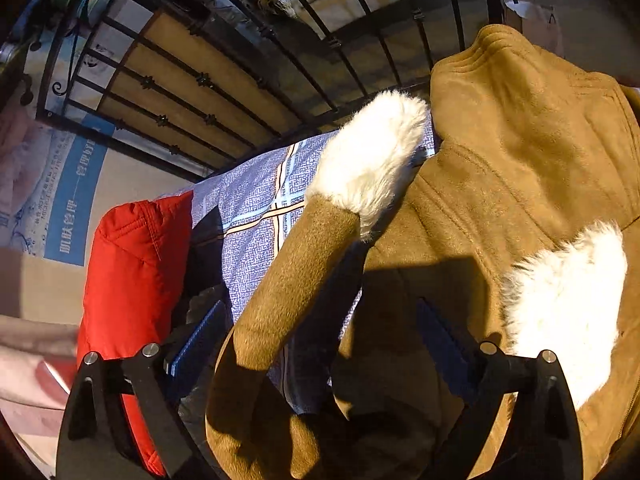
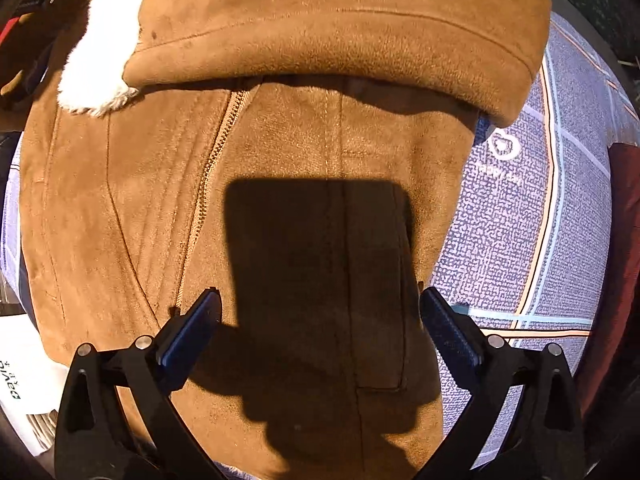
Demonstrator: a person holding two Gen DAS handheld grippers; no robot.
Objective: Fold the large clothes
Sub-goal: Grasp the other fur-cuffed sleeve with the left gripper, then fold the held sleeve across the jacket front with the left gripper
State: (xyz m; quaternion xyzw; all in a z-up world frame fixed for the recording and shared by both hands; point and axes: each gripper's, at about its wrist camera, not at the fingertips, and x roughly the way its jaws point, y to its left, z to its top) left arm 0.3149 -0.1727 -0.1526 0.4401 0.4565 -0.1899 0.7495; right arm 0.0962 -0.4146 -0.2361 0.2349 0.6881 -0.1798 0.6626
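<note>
A tan suede coat (image 2: 304, 152) with white fur cuffs (image 1: 372, 156) lies on a blue patterned bedsheet (image 2: 520, 240), one sleeve folded across its far side. The right gripper (image 2: 318, 320) hangs over the coat's near hem, jaws spread wide and empty. The left gripper (image 1: 320, 332) is likewise spread, over the other sleeve (image 1: 296, 272), near a red jacket (image 1: 136, 264) on the left

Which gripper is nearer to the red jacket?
Left. The left gripper hangs open right beside the red jacket; the right gripper is open over the brown coat.
</note>
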